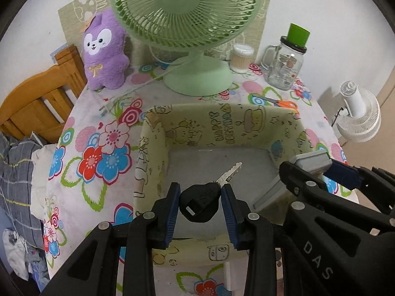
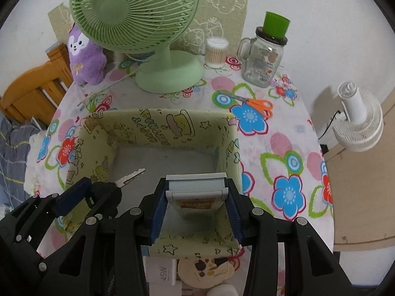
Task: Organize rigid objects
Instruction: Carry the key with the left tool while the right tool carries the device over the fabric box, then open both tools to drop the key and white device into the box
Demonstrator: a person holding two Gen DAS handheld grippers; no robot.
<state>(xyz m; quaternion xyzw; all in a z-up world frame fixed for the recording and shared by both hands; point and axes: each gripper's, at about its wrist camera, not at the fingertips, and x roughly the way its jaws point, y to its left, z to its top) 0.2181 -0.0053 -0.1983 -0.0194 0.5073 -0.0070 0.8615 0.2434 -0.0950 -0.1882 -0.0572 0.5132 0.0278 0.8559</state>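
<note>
Both grippers hung over the open, square, pale-yellow fabric box printed with cartoon drawings (image 1: 217, 125), pointing steeply down into it. The left gripper (image 1: 200, 197) was clamped on the black plastic head of a silver-bladed key (image 1: 201, 203), its blue pads pressing the head from both sides. The metal blade stuck forward and slightly right, past the fingertips, above the box's pale grey floor. The head bore raised letters and a small white slot.

The right gripper (image 2: 196, 197) was closed on a flat, rectangular, pale grey-and-blue case (image 2: 196, 185) with a printed label on its lower face. The case sat crosswise between the pads, filling the gap from one to the other.

The two tools were just beside each other, the left one's key head close to the right one's left finger. Ahead of both fingertips the box floor lay bare up to the far wall; the near wall ran beneath the fingers. The box's right wall stood just right of the right gripper, the left wall a little left of the left gripper.

Beyond the box, on the floral tablecloth (image 2: 284, 153), stood a light-green desk fan (image 1: 187, 19), with orange-handled scissors (image 2: 256, 106) ahead and to the right.
</note>
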